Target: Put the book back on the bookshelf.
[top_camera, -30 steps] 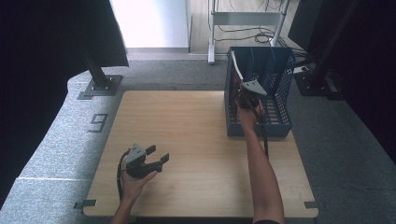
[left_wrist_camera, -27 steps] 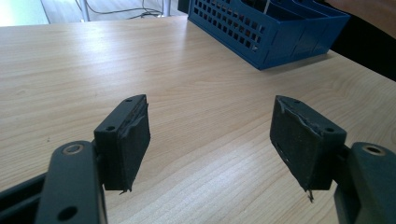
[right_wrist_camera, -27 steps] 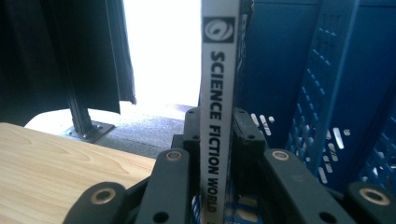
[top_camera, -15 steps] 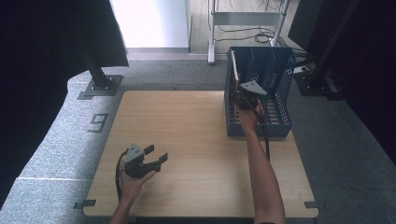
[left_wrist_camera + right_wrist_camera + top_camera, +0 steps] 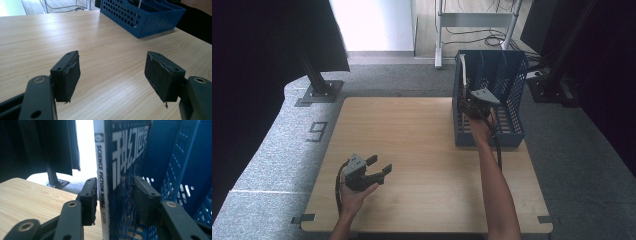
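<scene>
High cam overhead, claw cams close, sharing blue rack [image 5: 490, 95].

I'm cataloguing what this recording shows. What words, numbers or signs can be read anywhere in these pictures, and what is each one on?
"SCIENCE FICTION WORLD": white spine of the dark-covered magazine, which stands in the blue perforated plastic file rack.
Large white Chinese characters: that magazine's cover, cut off by the picture's top edge.
Small digits at the foot of the spine: too blurred to read.
"9": dark numeral on the grey speckled floor left of the light wooden table.
</scene>
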### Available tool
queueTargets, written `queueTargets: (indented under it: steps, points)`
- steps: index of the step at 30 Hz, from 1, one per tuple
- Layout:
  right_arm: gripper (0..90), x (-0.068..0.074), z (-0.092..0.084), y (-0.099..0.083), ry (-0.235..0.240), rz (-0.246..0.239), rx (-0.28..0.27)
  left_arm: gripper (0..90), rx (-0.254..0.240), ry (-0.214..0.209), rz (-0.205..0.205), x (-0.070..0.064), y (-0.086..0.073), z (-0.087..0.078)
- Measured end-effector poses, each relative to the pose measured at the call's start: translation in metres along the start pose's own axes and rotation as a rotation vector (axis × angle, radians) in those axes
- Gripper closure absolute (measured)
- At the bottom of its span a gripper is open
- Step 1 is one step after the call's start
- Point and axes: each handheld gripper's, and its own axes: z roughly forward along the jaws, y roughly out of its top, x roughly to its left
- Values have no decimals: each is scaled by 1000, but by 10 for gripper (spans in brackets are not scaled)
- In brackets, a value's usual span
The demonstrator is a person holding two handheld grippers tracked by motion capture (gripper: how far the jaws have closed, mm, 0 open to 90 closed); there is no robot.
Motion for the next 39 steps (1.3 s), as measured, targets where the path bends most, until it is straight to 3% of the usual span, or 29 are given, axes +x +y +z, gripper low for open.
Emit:
queueTargets:
  steps: [13,16,20,25,27,29,39]
  points:
    - [501,-1,-15,-3,48,37,3,284,18,-3,7,-2,-1,3]
    - [499,0,-20,-6,71,64,4,283,25,-3,7,-2,-2,4]
    - [492,4,-26,-8,84,59,26,280,30,0,11,-3,-2,4]
    - [497,10,-37,-11,92,42,40,278,38,-8,9,-4,-2,4]
    - [515,10,-42,-12,130,51,60,277,39,-9,9,-4,-3,4]
    - [523,11,-49,-13,143,52,46,276,42,-11,10,-5,-3,5]
    - [437,9,-78,-24,177,72,71,276,43,-11,8,-7,-4,5]
